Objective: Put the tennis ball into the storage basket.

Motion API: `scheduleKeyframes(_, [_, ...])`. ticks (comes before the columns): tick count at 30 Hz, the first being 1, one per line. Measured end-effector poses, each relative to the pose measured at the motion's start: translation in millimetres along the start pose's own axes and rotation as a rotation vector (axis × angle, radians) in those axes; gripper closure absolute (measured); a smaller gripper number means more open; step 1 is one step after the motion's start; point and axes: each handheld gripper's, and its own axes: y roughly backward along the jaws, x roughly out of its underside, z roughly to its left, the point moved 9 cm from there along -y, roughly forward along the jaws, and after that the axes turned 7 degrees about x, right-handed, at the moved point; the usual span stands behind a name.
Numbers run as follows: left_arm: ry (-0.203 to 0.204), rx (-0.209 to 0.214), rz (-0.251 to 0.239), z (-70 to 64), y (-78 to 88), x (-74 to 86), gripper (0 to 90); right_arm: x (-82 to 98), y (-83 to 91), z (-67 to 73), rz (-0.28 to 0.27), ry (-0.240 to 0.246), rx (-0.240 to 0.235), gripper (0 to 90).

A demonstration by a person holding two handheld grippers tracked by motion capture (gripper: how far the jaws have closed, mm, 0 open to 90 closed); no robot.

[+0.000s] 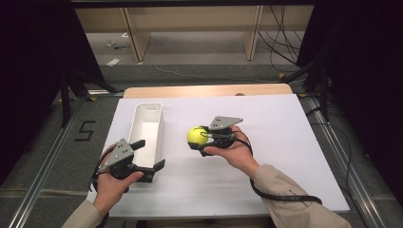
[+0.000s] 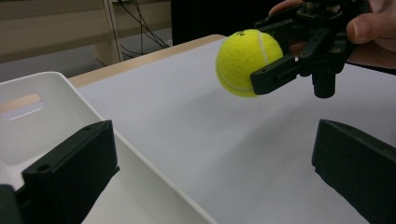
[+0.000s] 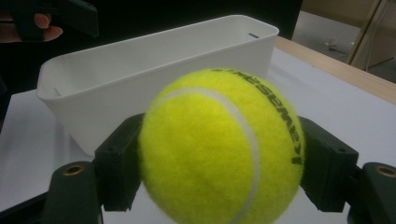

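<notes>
A tennis ball (image 1: 196, 136) is held clamped in the right tool (image 1: 204, 141), at three o'clock of the empty bin (image 1: 142, 124); the left tool (image 1: 148, 156), spread wide, straddles the bin's wall; dropping it in seemingly remains undone.

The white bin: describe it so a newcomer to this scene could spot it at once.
Start at the white table top and look to its left half. There a long, narrow white bin lies lengthwise, open side up, with the left gripper open astride its near right wall. It is the one container there, plain white with slot handles in its ends, unlike the yellow tennis ball clamped in the right gripper beside it.
</notes>
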Motion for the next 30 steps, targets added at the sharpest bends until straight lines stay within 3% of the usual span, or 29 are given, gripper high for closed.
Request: scheduleKeyframes(30, [-0.001, -0.001, 0.0, 0.2, 0.2, 0.1, 0.0, -11.5, -7.9, -1.4, -0.024, 0.003, 0.004, 26.8])
